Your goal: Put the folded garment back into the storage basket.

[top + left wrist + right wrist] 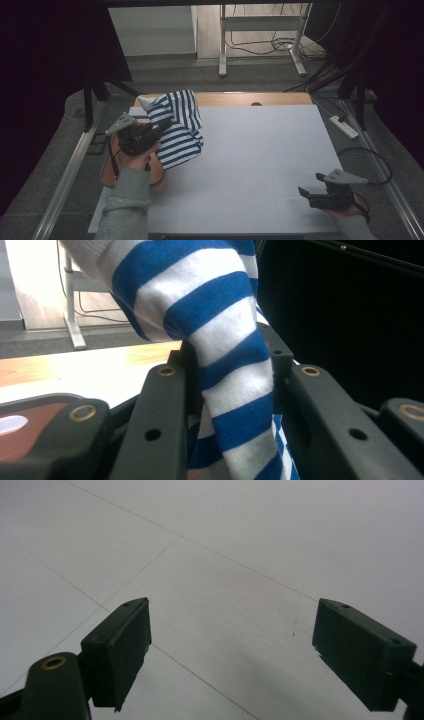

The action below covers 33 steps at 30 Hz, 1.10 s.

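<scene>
- The left gripper [159, 129] has its fingers [165, 405] clamped on a bunched fold of the blue-and-white striped garment [177, 127]; in the left gripper view the cloth [225, 365] rises from between the fingers and hangs down on both sides.
- Judged from this, the pick-up is done: most of the garment hangs lifted off the bench [260, 150], just beyond the left fingers, over the bench's far left part.
- What is left seems to be everything after the lift: spreading, folding or placing the cloth. None of that shows as begun.
- The right gripper [310, 192] rests low at the near right edge of the bench, fingers [120, 645] spread wide with nothing but bare white surface between them, well apart from the garment.
- A brown-orange thing [107, 172] lies under the left forearm; what it is I cannot tell.
- Count: one striped garment, two grippers, one bench, one brown-orange thing.
</scene>
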Motion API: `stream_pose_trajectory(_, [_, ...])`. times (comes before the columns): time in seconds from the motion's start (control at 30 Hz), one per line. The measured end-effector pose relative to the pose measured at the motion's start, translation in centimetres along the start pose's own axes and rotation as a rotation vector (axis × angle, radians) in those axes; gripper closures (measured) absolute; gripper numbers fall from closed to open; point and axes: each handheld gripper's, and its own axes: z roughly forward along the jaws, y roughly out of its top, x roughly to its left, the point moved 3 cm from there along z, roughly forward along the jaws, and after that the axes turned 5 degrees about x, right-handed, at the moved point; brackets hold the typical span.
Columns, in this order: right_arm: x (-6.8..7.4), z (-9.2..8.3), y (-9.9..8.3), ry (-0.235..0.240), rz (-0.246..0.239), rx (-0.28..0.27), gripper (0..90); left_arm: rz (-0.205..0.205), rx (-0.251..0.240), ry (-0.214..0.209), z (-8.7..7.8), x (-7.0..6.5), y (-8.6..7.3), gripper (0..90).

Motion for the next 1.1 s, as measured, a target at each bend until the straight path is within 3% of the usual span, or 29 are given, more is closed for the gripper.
stream_pose_trajectory(0.3, [0.0, 0.0, 0.0, 0.000, -0.001, 0.001, 16.6, -0.017, -0.021, 0.018, -1.1, 0.9, 0.1, 70.6])
stream_pose_trajectory(1.1, [0.0, 0.0, 0.0, -0.002, 0.000, 0.005, 16.7, -0.024, -0.018, 0.070, -3.0, 2.6, -0.3, 70.6])
